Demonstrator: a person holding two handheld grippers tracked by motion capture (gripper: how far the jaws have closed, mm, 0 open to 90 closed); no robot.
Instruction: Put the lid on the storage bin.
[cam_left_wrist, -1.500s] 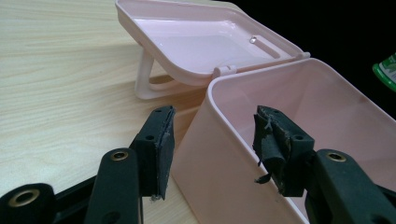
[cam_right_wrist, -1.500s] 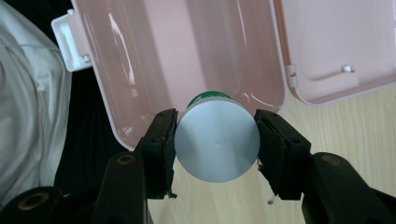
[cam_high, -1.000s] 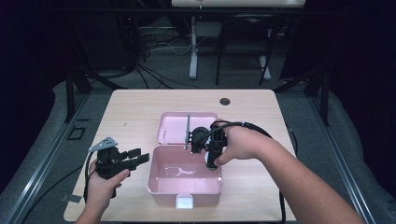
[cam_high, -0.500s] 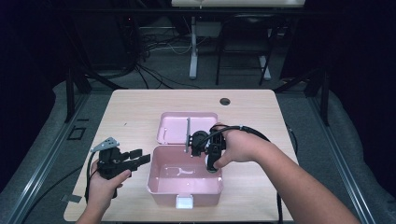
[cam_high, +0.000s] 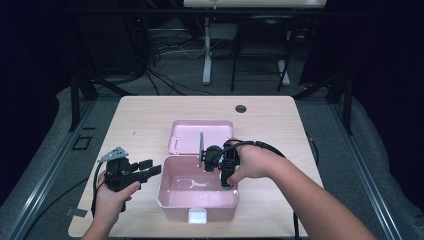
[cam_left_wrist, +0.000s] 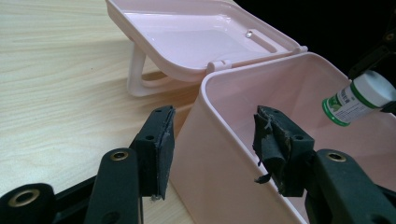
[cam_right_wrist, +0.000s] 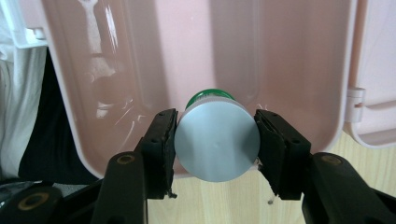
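Right hand-held gripper (cam_right_wrist: 215, 140) clamped, pointing down; left hand-held gripper (cam_left_wrist: 212, 140) agape.

Black claws (cam_high: 150, 167) (brass-ringed screw holes), frayed pads (cam_left_wrist: 275, 147), trailing cables.

The bottle's (cam_right_wrist: 217, 140) body hides behind its own cap in the right gripper view (its label print (cam_left_wrist: 348, 103) stays unreadably small elsewhere).

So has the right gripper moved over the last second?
Yes, slightly. The right gripper, shut on the white-capped bottle, has slid left and toward the person relative to the pink box, lowering the bottle inside it.
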